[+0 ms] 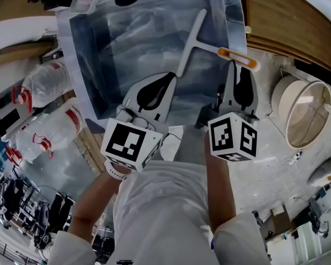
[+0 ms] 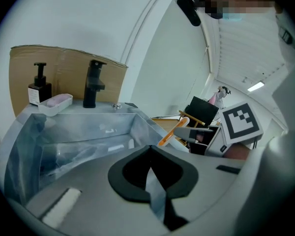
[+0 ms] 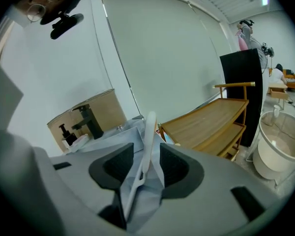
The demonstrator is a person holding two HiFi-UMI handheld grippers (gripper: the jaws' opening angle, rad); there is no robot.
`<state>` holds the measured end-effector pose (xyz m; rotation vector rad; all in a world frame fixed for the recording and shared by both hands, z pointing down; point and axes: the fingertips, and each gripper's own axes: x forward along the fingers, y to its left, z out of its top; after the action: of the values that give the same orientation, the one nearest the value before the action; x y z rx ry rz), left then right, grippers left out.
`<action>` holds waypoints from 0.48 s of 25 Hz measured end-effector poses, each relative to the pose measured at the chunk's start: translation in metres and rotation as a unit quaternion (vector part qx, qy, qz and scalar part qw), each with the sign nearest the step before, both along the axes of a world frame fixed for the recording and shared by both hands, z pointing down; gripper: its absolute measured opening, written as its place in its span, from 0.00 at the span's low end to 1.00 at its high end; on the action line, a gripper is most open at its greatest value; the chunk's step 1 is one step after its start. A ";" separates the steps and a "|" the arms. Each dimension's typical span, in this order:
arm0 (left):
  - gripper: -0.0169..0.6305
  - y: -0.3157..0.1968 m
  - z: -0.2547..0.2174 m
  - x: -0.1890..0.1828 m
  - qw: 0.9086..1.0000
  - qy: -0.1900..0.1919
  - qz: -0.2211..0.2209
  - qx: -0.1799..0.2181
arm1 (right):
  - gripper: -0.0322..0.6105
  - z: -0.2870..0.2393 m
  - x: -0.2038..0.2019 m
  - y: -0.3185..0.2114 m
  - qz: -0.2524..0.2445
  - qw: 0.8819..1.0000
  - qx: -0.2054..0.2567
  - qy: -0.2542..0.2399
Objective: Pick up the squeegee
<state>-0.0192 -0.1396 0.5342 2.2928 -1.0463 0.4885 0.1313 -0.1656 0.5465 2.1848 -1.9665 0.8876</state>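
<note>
While the left gripper [image 1: 172,76] hangs closed and empty at the handle tip | squeegee [image 1: 194,37] lies in sink [image 1: 83,54], blade at right rim; judged light, stiff, slick plastic | right gripper [image 1: 232,65] open, astride blade; best hold there.

The sink [image 1: 83,54] is dull brushed metal under a crinkled, glossy clear plastic sheet [image 1: 149,32]. The squeegee [image 1: 194,40] is smooth white plastic with an orange strip along its blade. The faucet [image 2: 92,82] has a matt black finish against plain brown cardboard [image 2: 59,68], while the rack [image 1: 287,21] is lightly varnished slatted wood, the bucket [image 1: 281,101] is smooth cream plastic and the floor [image 1: 270,142] is mottled, polished stone.
</note>
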 end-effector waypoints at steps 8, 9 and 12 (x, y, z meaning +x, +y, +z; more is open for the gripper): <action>0.03 -0.012 0.010 -0.018 1.000 0.001 0.008 -0.003 | 0.26 0.003 -0.002 -0.008 0.049 0.999 0.011 0.003; 0.03 -0.013 0.009 -0.018 1.000 0.002 0.011 -0.003 | 0.26 0.003 -0.002 -0.009 0.055 0.998 0.012 0.005; 0.03 -0.014 0.008 -0.019 1.000 0.005 0.023 -0.004 | 0.26 0.003 0.000 -0.011 0.080 0.997 0.009 0.010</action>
<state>-0.0380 -0.1537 0.5425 2.3142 -0.9879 0.4970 0.1308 -0.1767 0.5490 2.3790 -1.8183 0.8649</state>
